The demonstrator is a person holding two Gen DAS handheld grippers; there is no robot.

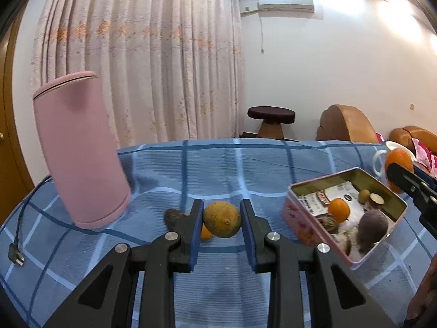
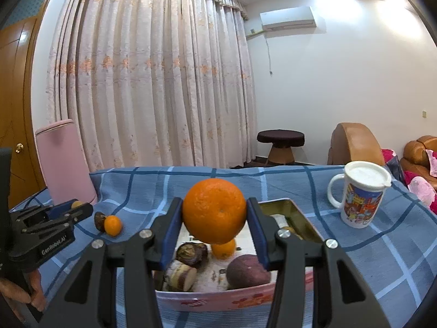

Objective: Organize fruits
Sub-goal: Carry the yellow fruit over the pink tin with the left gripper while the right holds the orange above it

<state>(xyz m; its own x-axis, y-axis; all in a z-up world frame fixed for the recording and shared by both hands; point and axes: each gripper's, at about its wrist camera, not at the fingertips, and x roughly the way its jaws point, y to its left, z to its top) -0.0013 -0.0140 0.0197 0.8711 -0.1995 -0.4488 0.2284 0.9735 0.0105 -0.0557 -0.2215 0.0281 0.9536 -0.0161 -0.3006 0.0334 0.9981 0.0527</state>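
Fruit sat in both grippers. In the left wrist view, the left gripper had its blue-padded fingers closed narrowly on a small, dull yellow-brown fruit, held above the blue checked cloth. Behind the left finger lay a dark brown fruit and, mostly hidden, a small orange one. A tall pink canister stood to the left, with a dark cable and plug lying near it on the cloth. To the right sat the pink tin box, open, holding a small orange, a purple-brown fruit and other pieces. Past it, the right gripper showed at the edge with a big orange in it.

In the right wrist view, the right gripper clamped that big orange between its fingers, directly above the open tin box. Inside the box lay a small orange, a purple-brown fruit, a dark husked piece and a pale cut piece. A lidded white mug with a colourful print stood on the cloth to the right. At the left, the left gripper held its yellow-brown fruit, near a small orange and a dark fruit on the cloth.
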